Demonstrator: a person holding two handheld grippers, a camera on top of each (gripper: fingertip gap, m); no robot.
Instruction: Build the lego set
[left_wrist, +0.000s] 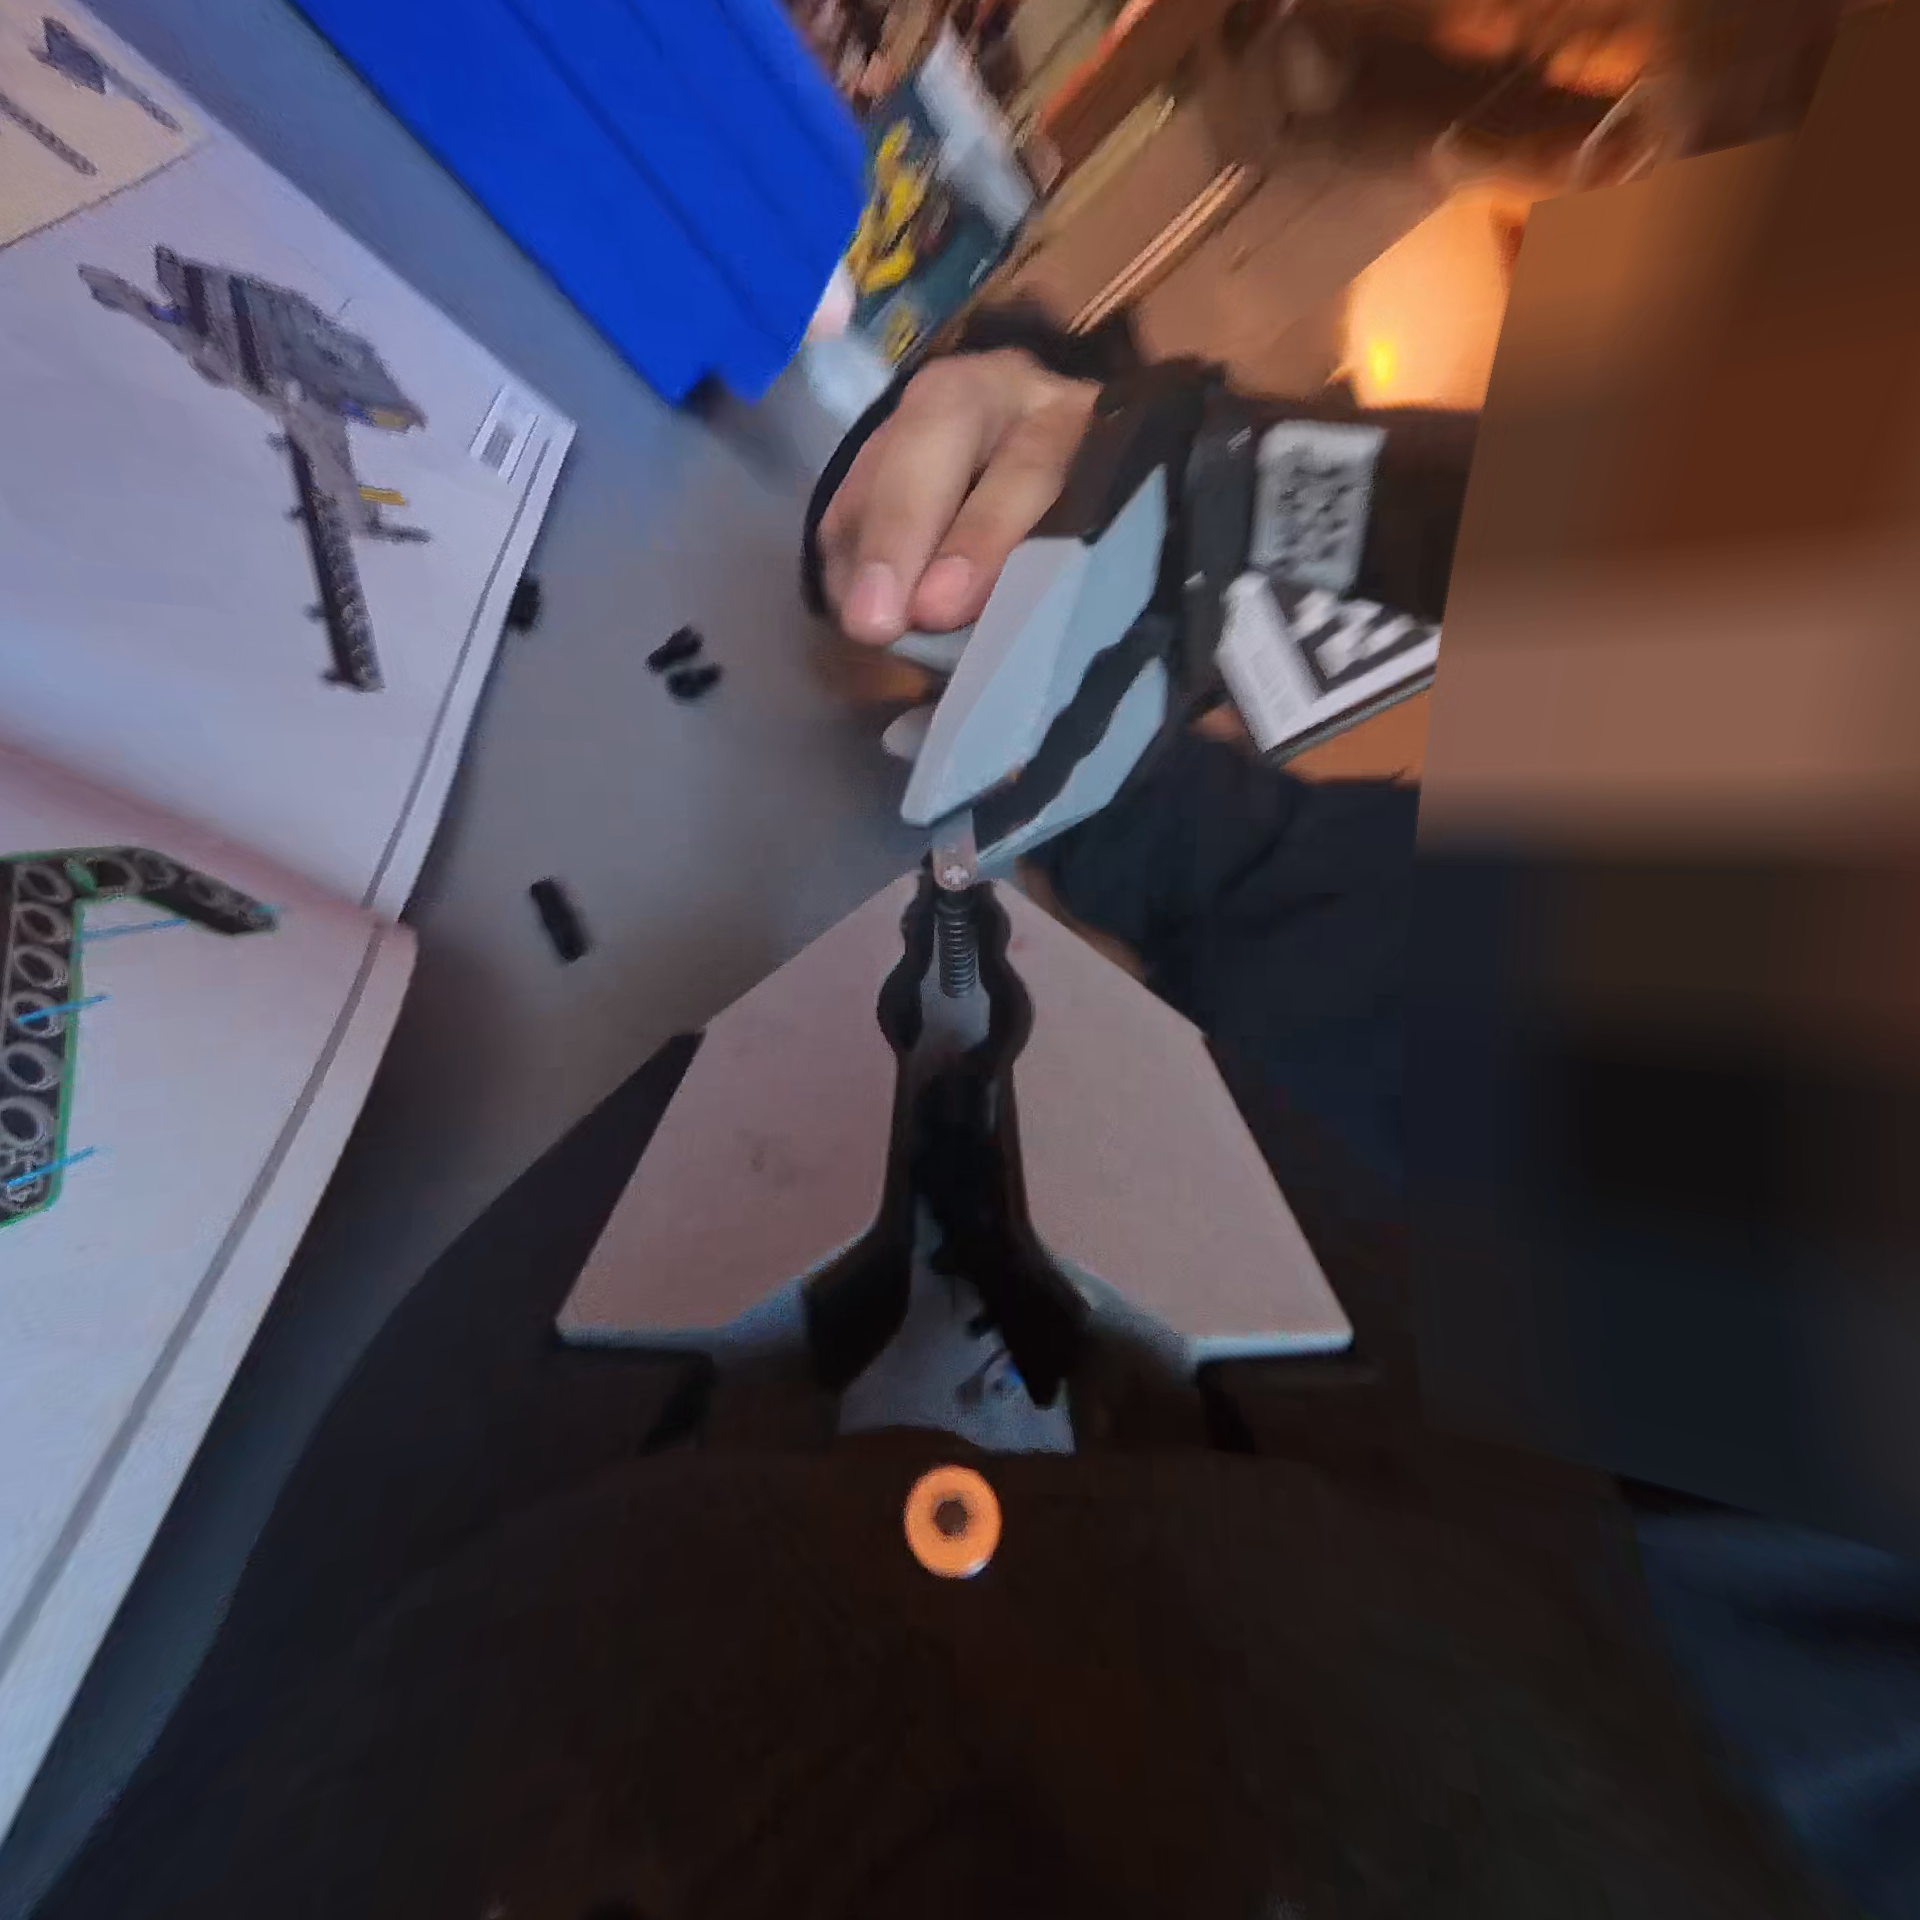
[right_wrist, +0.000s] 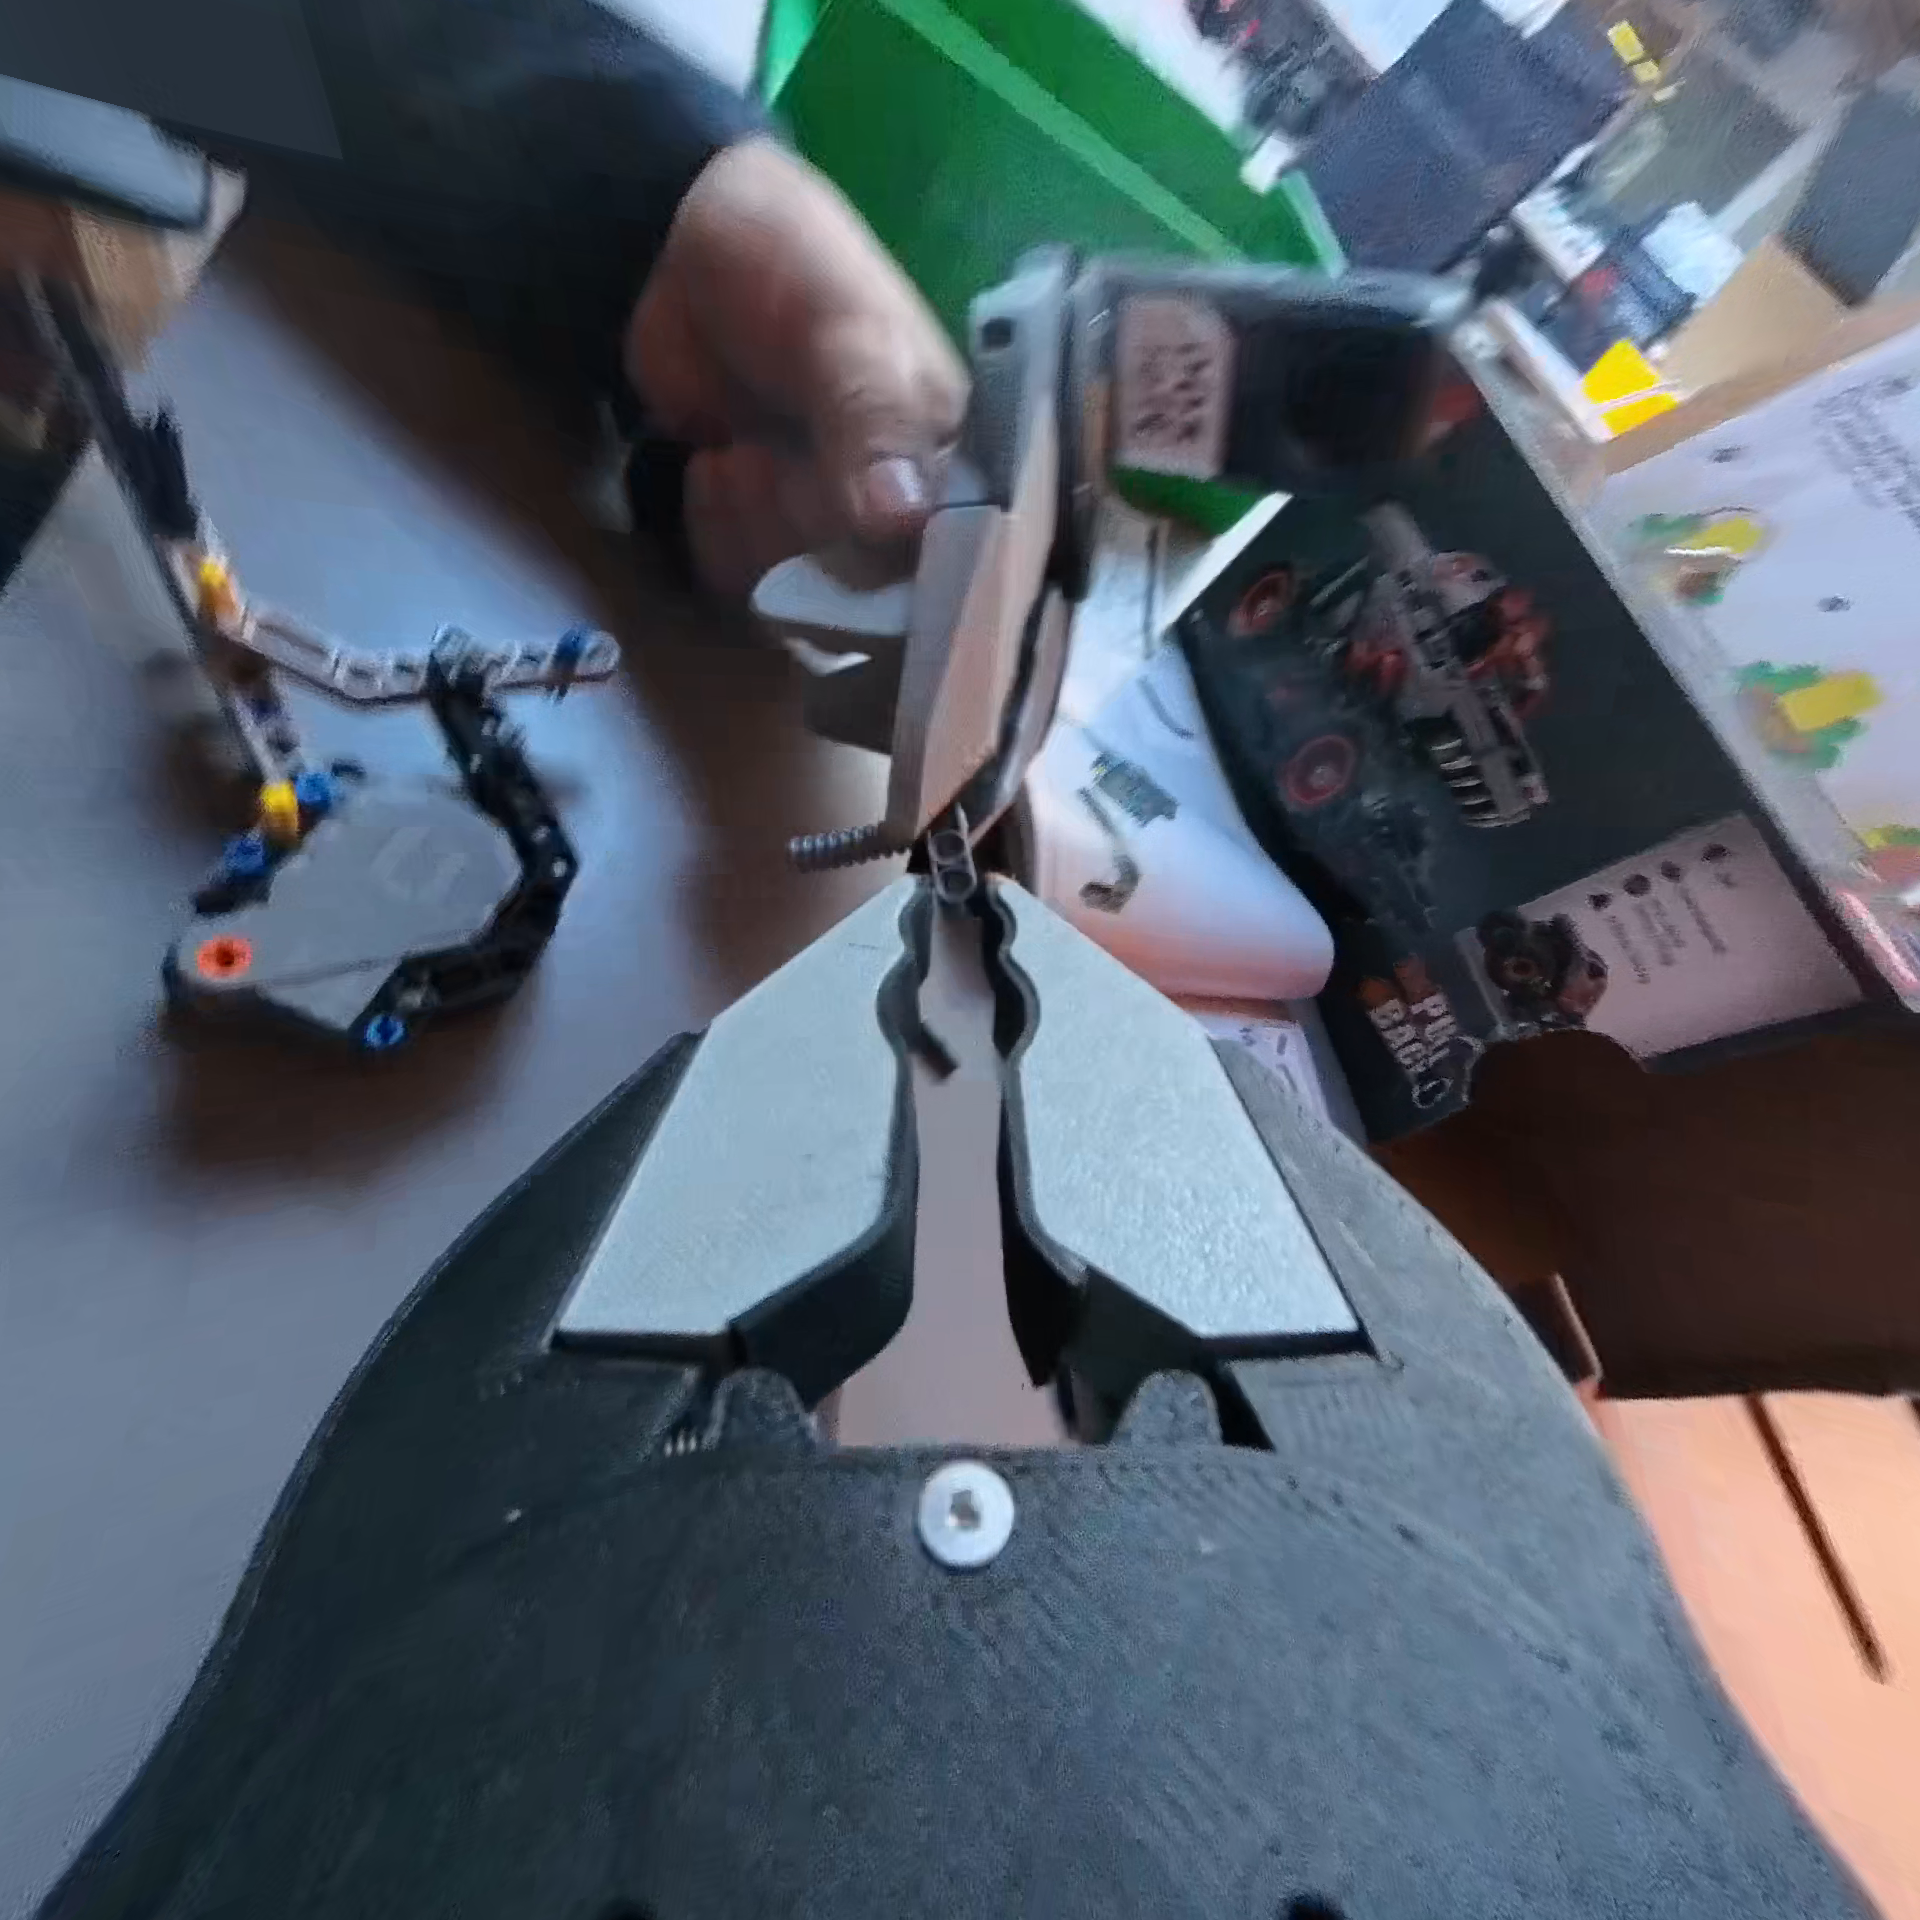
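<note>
two tools meet tip to tip above the table, each with a part. left gripper (left_wrist: 956, 925): fingers pressed together on a small spring (left_wrist: 958, 961), which lies in the narrow gap between the pads. right gripper (right_wrist: 951, 896): fingers nearly shut, pinching a small dark connector (right_wrist: 951, 860) with holes, right at the fingertips.

relation that matters: the connector sits at the far end of the spring, touching it or just short of it; blur keeps me from telling which. from the left camera the spring's long axis runs straight ahead along my fingers, and the connector is at its front end. from the right camera the same spring pokes out sideways, left of the connector, so its axis lies across the line of my right fingers. judgement: the spring end and a connector hole have to line up before any push, and the right tool is the one placed to turn for that.

well left of the spring in the right view, the half-built model (right_wrist: 364, 883) lies flat on the table. loose black pins (left_wrist: 686, 665) lie beyond the spring in the left view, beside the open booklet (left_wrist: 260, 623). risk, as i judge it: spring slipping from the pads under an off-axis push.
</note>
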